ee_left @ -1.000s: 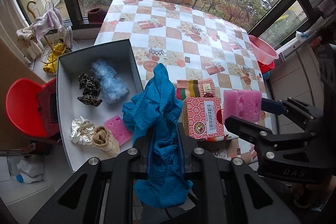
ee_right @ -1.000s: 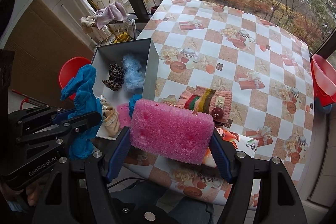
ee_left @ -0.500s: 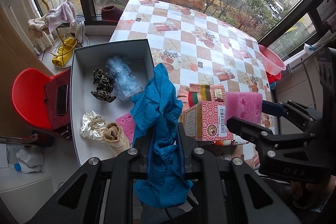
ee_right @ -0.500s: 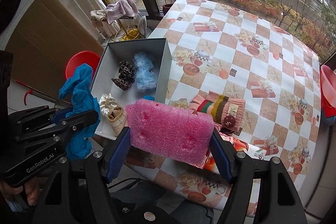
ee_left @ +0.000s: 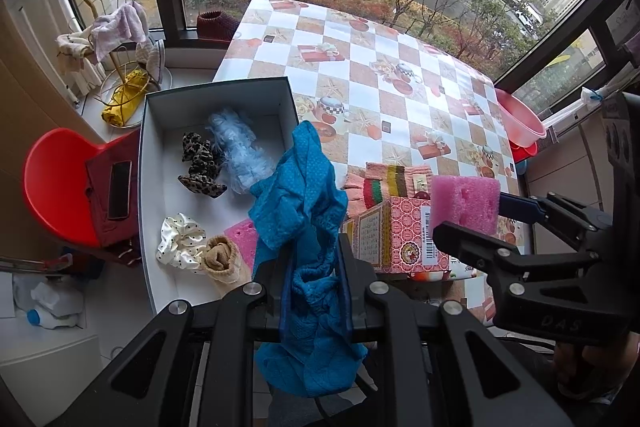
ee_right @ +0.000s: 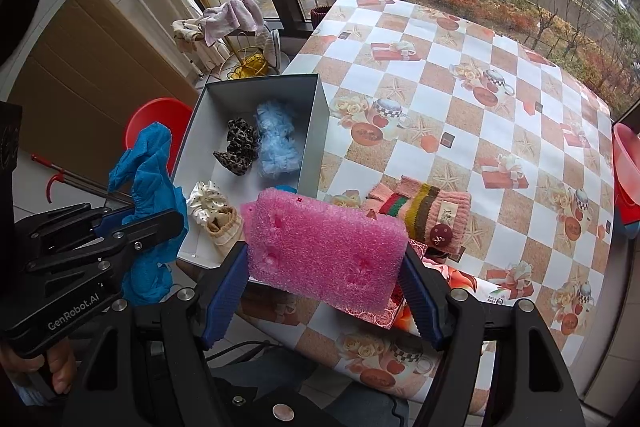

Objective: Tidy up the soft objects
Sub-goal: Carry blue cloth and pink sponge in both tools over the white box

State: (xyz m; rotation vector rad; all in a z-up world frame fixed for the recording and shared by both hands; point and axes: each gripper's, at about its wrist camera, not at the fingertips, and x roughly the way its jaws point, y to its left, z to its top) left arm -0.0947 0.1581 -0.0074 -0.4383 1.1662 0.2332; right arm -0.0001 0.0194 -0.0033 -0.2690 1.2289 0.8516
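My left tool [ee_left: 314, 259] is clenched on a blue cloth [ee_left: 304, 195], which bunches up above the jaws and hangs down below them. From my left wrist view the cloth sits over the near right corner of the open white box [ee_left: 160, 131] and blocks part of its floor. My right tool [ee_right: 324, 291] is grasping a pink sponge [ee_right: 324, 247] across its long sides, both blue pads [ee_right: 226, 287] pressed against its ends; the sponge is held above the near edge of the bench [ee_right: 460, 115], just right of the box.

The left view shows what the right one hides: a red patterned carton [ee_left: 400, 235] on the bench under the sponge, of which the right view gives only a sliver. It also shows a second pink sponge [ee_left: 240, 239] lying in the box. The right view shows the whole face of the held sponge, and the striped knitted piece [ee_right: 424, 215] on the bench just behind it.

In the box I make out a leopard scrunchie [ee_left: 200, 167], a pale blue fluffy item [ee_left: 240, 155], a white dotted scrunchie [ee_left: 180, 241] and a beige rolled sock [ee_left: 222, 261]. A small blue thing at the box's near wall, in the right view, is too hidden to identify.
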